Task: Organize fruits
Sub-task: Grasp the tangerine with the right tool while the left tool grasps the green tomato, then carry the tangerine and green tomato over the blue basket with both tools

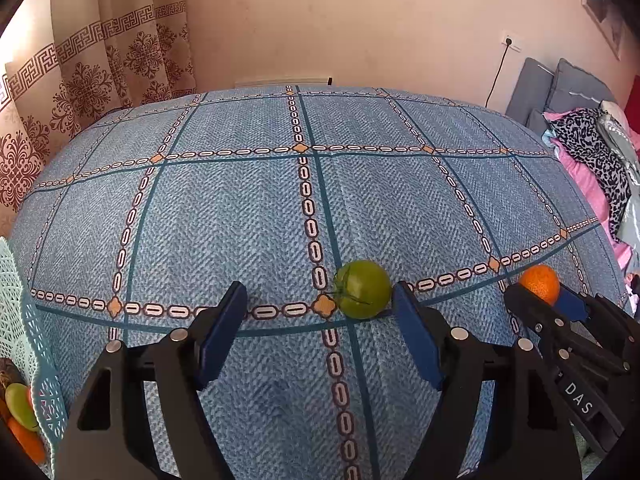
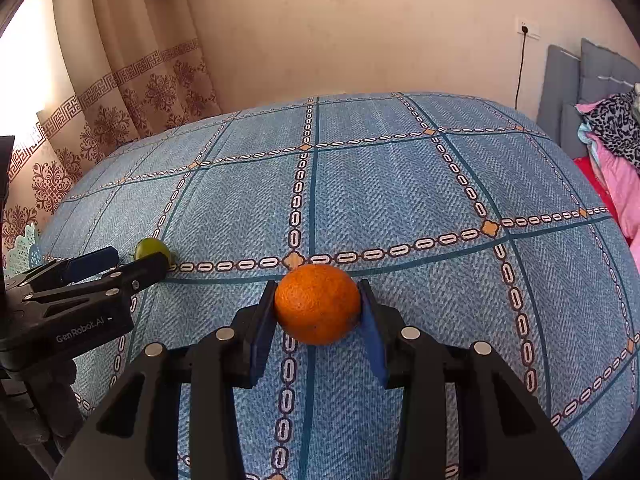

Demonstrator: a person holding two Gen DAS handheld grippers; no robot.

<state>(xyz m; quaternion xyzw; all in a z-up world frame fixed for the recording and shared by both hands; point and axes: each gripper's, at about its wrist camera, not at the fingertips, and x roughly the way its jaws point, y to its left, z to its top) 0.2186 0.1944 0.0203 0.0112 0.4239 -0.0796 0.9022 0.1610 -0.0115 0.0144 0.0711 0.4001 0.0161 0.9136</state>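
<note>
Covering table, blue checked cloth (image 1: 240, 220); patterned curtain (image 1: 100, 80) behind.

Pretty clearly someone's bedroom at home. There's a table under a blue checked tablecloth (image 1: 240, 220), patterned curtains (image 1: 100, 68) over a window far left, a plain wall with a socket (image 1: 511, 43) and cord, and on the right a grey padded headboard (image 2: 576, 84) with pink bedding (image 1: 588, 176) and leopard-print fabric (image 1: 592, 140) piled up.
</note>
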